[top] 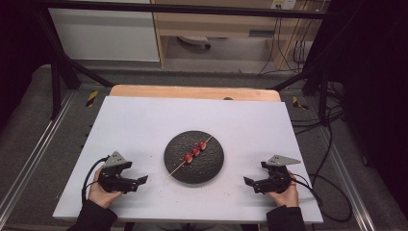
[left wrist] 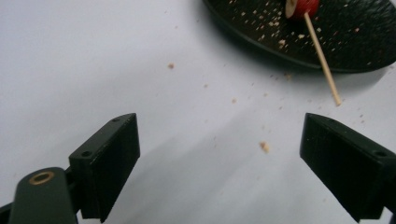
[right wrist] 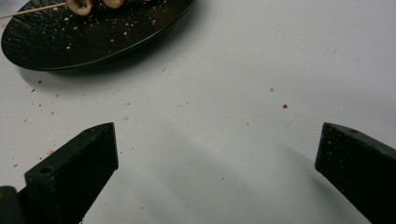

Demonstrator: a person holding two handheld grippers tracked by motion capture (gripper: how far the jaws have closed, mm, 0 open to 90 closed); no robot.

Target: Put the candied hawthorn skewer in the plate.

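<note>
black grippers [top: 129,183] | grey triangular plates | black cables | dark sleeves [top: 94,219]

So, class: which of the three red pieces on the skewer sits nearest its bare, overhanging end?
The lower-left red piece, last in the row, beside the long bare stick.

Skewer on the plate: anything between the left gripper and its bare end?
Nothing visible. The left gripper is open, and just white table with scattered crumbs lies between it and the skewer end overhanging the black plate.
</note>
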